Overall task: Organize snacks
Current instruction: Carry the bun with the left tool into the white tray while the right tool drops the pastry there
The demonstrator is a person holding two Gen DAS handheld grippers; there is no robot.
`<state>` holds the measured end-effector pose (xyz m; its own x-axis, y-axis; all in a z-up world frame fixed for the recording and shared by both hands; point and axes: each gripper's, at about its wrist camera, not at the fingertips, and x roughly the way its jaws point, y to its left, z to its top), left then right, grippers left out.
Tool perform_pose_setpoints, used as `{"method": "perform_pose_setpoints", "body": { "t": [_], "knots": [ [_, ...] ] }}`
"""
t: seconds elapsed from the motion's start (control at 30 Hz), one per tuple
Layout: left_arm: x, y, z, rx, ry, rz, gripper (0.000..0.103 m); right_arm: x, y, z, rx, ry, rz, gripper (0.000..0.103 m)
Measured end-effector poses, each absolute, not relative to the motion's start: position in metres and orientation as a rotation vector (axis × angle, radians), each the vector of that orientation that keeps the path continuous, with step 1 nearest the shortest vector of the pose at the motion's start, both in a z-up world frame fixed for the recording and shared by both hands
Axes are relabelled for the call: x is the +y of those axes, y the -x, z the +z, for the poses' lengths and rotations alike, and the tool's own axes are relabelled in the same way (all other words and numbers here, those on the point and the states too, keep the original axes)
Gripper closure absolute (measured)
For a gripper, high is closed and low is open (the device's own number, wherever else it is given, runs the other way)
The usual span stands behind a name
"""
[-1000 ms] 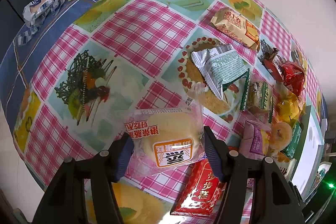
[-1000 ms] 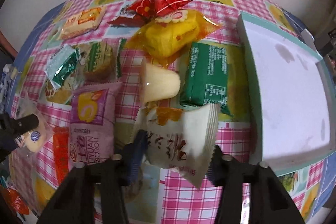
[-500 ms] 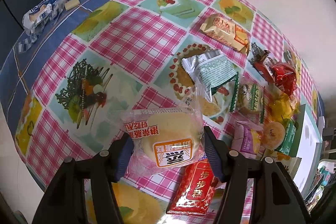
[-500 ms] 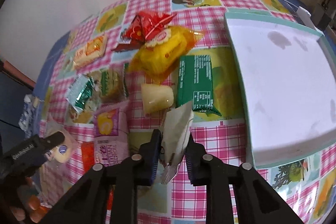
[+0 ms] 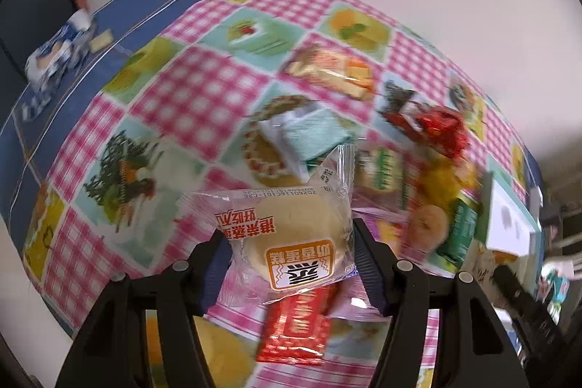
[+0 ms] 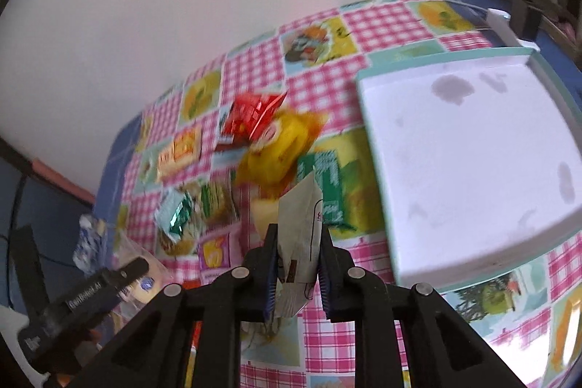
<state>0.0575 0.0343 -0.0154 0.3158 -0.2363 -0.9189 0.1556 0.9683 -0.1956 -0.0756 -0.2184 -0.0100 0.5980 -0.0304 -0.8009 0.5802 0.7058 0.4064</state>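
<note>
Right gripper [image 6: 295, 273], jaws pinched narrow on a white packet [image 6: 302, 228], has the empty tray [image 6: 374, 148] near at 2 o'clock; left gripper [image 5: 291, 264], jaws mid-width holding a bun pack [image 5: 291, 239], is farther from it.

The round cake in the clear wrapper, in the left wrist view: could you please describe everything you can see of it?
The round cake is a pale yellow, bun-like disc sealed in a clear, crinkly plastic wrapper with red printed characters and an orange-and-white label. The left gripper is shut on it, one blue pad pressing each side, so it is held above the checked tablecloth. The print reads upside down in this view, and one wrapper corner sticks upward. A red packet lies below it on the cloth.
</note>
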Motion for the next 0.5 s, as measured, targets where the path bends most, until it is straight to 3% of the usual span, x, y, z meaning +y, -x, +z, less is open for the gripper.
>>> {"method": "perform_pose_setpoints", "body": {
  "t": [0.5],
  "knots": [
    [-0.159, -0.022, 0.006, 1.19, -0.21, -0.651, 0.038, -0.349, 0.114, -0.01, 0.776, -0.834, -0.637, 0.083]
  ]
}}
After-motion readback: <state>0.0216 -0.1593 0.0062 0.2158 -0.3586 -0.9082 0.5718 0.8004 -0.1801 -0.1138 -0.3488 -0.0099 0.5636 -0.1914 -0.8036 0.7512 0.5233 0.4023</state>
